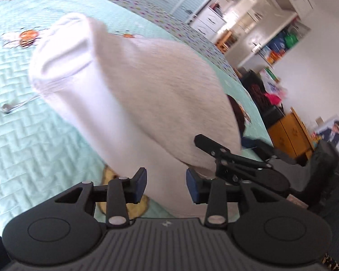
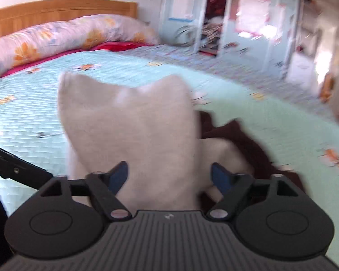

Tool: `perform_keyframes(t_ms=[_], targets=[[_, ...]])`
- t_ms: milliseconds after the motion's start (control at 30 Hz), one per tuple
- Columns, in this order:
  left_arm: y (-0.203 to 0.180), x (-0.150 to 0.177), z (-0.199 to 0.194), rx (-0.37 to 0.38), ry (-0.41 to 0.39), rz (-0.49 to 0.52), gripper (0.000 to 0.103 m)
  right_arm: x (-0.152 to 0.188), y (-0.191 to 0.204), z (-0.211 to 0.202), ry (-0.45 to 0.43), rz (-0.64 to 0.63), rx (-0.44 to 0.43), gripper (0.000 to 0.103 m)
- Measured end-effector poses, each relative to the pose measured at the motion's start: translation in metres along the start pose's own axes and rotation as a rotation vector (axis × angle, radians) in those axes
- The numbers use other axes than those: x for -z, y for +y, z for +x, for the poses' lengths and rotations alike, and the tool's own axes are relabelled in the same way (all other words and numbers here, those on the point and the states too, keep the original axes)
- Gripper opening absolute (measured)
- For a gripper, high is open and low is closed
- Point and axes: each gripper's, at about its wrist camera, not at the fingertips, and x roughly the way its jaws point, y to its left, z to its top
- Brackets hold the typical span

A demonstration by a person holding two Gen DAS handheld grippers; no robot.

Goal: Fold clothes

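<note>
A light grey-white garment [image 1: 128, 94] is lifted above the mint quilted bedspread [image 1: 34, 135]. In the left wrist view my left gripper [image 1: 166, 186] has its jaws apart, with the cloth running between the blue pads [image 1: 140, 186]. My right gripper shows at the right of that view [image 1: 226, 158], beside the garment's edge. In the right wrist view my right gripper [image 2: 170, 177] also stands with jaws apart, and the same garment [image 2: 133, 126] rises between them. A dark brown garment [image 2: 241, 135] lies on the bed behind it.
A small metal-tipped cord [image 1: 9, 108] lies on the bedspread at left. A floral bolster [image 2: 63, 36] and wooden headboard [image 2: 63, 9] are at the bed's far end. Cabinets and shelves [image 1: 282, 40] and a wooden cupboard [image 1: 289, 133] stand beyond the bed edge.
</note>
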Motion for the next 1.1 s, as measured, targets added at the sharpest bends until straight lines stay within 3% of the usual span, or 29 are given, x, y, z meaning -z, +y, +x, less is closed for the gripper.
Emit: perform_keyframes(t_ms=[33,100,267,367,433,533,700,867,1000,1100], targets=[[0.003,-0.001,-0.003,-0.009,-0.003,-0.009,0.042,-0.001,-0.002,0.004,0.015,0.027,-0.008,0.020],[0.009,-0.003,-0.008,-0.028,-0.011,-0.026,0.042,-0.004,-0.008,-0.008,-0.041,0.058,0.024,0.016],[0.016,-0.009,-0.022,-0.049,-0.035,-0.043,0.042,-0.007,-0.065,-0.079,-0.225,0.152,0.279,0.012],[0.009,-0.005,-0.024,-0.038,-0.040,-0.013,0.043,0.012,-0.119,-0.113,-0.205,0.228,0.430,0.010],[0.001,0.000,-0.020,-0.028,-0.030,0.008,0.044,0.037,-0.151,-0.123,-0.137,0.278,0.512,0.009],[-0.010,0.005,-0.007,-0.021,-0.007,0.032,0.044,0.079,-0.184,-0.124,-0.018,0.402,0.517,0.009],[-0.019,-0.011,0.003,-0.021,-0.046,0.026,0.048,0.121,-0.170,-0.112,0.120,0.400,0.472,0.009],[-0.012,-0.044,0.001,-0.093,-0.176,-0.035,0.057,0.122,-0.169,-0.128,0.055,0.511,0.381,0.015],[0.004,-0.060,0.003,-0.127,-0.218,-0.104,0.062,0.117,-0.172,-0.145,-0.020,0.599,0.336,0.037],[0.017,-0.073,0.012,-0.142,-0.218,-0.136,0.063,0.102,-0.167,-0.146,-0.073,0.572,0.307,0.050]])
